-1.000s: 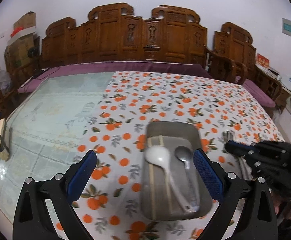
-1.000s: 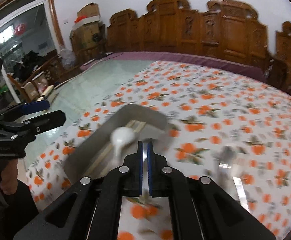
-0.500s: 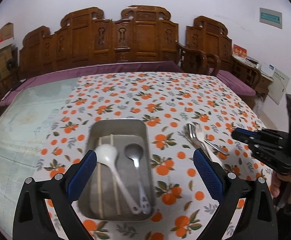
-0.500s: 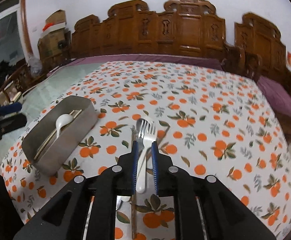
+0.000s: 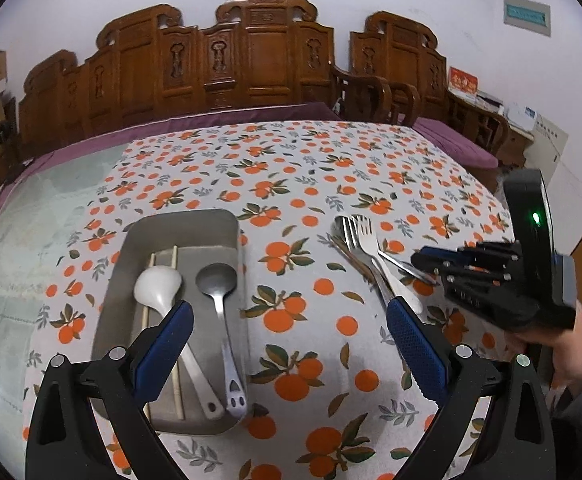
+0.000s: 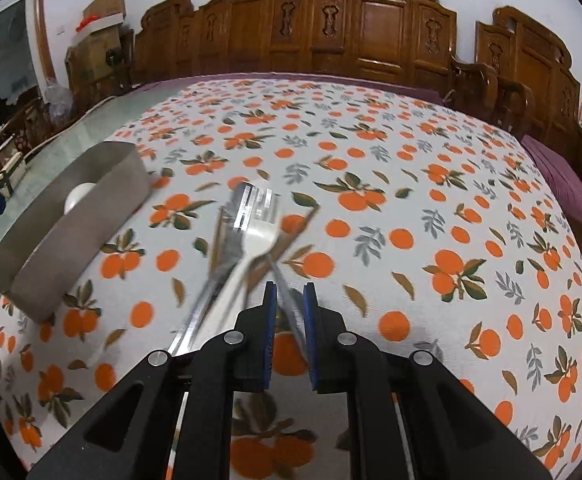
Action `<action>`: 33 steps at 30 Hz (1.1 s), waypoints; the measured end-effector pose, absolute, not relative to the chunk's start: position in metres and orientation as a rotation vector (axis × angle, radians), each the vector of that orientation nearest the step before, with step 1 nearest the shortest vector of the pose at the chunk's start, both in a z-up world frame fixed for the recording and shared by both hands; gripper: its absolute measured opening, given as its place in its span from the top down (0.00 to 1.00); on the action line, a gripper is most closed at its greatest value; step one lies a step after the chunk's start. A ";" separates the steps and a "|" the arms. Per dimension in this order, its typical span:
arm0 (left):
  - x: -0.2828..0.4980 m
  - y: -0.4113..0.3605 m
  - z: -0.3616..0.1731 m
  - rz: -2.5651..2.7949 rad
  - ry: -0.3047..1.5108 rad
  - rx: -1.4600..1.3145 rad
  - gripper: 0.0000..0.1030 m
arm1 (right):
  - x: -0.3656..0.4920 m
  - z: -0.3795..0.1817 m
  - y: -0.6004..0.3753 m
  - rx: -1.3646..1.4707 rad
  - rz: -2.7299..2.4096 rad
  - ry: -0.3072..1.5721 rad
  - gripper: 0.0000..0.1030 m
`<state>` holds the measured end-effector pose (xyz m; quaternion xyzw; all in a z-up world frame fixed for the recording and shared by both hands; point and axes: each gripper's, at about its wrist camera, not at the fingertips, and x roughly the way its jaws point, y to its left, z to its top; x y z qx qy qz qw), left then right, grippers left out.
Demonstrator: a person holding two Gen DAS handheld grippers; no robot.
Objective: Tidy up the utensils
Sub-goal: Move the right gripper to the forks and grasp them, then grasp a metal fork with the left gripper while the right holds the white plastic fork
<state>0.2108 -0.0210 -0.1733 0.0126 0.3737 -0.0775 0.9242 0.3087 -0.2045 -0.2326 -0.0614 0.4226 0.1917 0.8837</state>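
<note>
— Where do the utensils lie?
— A metal tray [image 5: 183, 228] sits on the counter [image 5: 299, 168], toward its left side. In it lie a white spoon [image 5: 157, 285], a steel spoon [image 5: 216, 280] and chopsticks [image 5: 176, 376]. To its right, apart from it, a heap of forks [image 5: 361, 236] rests on the orange-print cloth [image 5: 291, 320].
— And the left tool [image 5: 287, 340]?
— Spread wide, gripping nothing, hovering at the near edge with one blue finger over the tray.
— The right tool [image 6: 290, 308]?
— Low over the fork handles, its blue fingers [image 6: 269, 320] parted only narrowly, with one thin steel handle [image 6: 287, 300] running between them. I cannot tell whether they pinch it; that view is blurred.
</note>
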 end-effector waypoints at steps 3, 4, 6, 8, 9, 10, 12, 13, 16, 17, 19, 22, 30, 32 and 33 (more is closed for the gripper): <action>0.212 -0.026 -0.178 -0.169 0.779 0.029 0.09 | 0.311 -0.232 -0.211 -0.076 0.411 0.884 0.85; 0.212 -0.027 -0.179 -0.170 0.782 0.032 0.09 | 0.311 -0.231 -0.210 -0.059 0.430 0.884 0.85; 0.212 -0.029 -0.181 -0.173 0.783 0.039 0.09 | 0.310 -0.229 -0.204 -0.053 0.454 0.883 0.85; 0.212 -0.032 -0.182 -0.175 0.786 0.044 0.09 | 0.310 -0.230 -0.196 -0.043 0.482 0.890 0.85; 0.211 -0.033 -0.183 -0.175 0.787 0.047 0.09 | 0.310 -0.231 -0.192 -0.045 0.491 0.896 0.85; 0.211 -0.034 -0.184 -0.174 0.787 0.050 0.09 | 0.310 -0.233 -0.189 -0.047 0.498 0.902 0.85; 0.211 -0.035 -0.186 -0.174 0.792 0.055 0.09 | 0.311 -0.235 -0.184 -0.039 0.508 0.912 0.85; 0.211 -0.035 -0.187 -0.174 0.794 0.056 0.09 | 0.313 -0.236 -0.182 -0.029 0.512 0.917 0.85; 0.211 -0.038 -0.189 -0.173 0.798 0.065 0.09 | 0.316 -0.239 -0.178 -0.016 0.511 0.930 0.85; 0.211 -0.039 -0.190 -0.174 0.799 0.067 0.09 | 0.317 -0.241 -0.177 -0.022 0.498 0.940 0.85; 0.210 -0.040 -0.191 -0.176 0.801 0.072 0.09 | 0.319 -0.242 -0.177 -0.015 0.493 0.948 0.85; 0.209 -0.044 -0.193 -0.179 0.801 0.084 0.09 | 0.320 -0.243 -0.177 -0.014 0.491 0.957 0.84; 0.209 -0.050 -0.199 -0.178 0.809 0.109 0.09 | 0.323 -0.244 -0.183 0.004 0.472 0.978 0.93; 0.209 -0.051 -0.200 -0.178 0.810 0.112 0.09 | 0.322 -0.240 -0.187 0.019 0.482 0.970 0.96; 0.209 -0.052 -0.201 -0.178 0.812 0.115 0.09 | 0.320 -0.237 -0.189 0.024 0.489 0.962 0.96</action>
